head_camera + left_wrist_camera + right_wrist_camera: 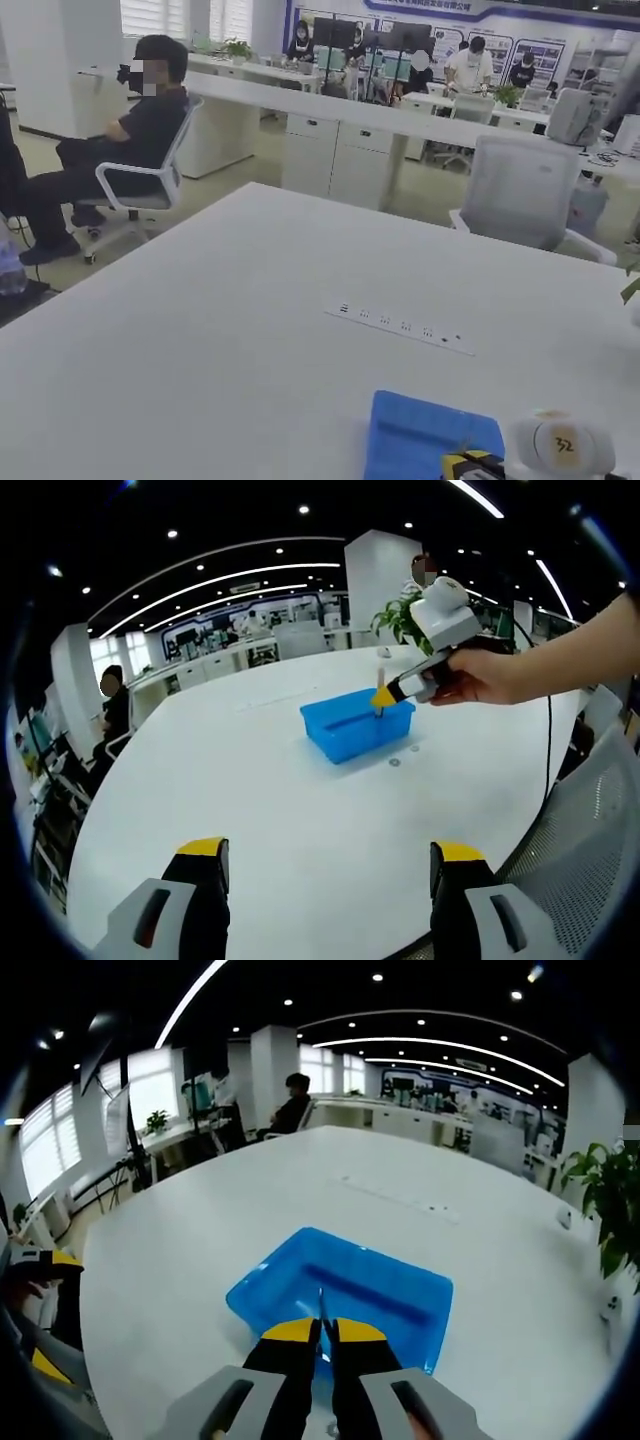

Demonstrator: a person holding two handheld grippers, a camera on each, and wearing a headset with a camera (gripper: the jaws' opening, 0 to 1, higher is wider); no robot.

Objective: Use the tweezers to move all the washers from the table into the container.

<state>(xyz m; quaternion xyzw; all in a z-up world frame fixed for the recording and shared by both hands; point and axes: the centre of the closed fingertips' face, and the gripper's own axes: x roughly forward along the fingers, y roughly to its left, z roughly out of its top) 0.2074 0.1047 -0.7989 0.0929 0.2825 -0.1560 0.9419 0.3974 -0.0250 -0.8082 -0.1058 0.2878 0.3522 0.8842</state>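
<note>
Starting at the lower left of the left gripper view, the left gripper hangs over bare tabletop, jaws wide and empty. At mid-frame sits the blue container. Just right of it, two small washers lie flat on the tabletop. At upper right, the right gripper has its jaws pinched narrow on the tweezers, tips over the container. The washers look thin, light, stiff and slippery, probably best nipped gently across the ring.
</note>
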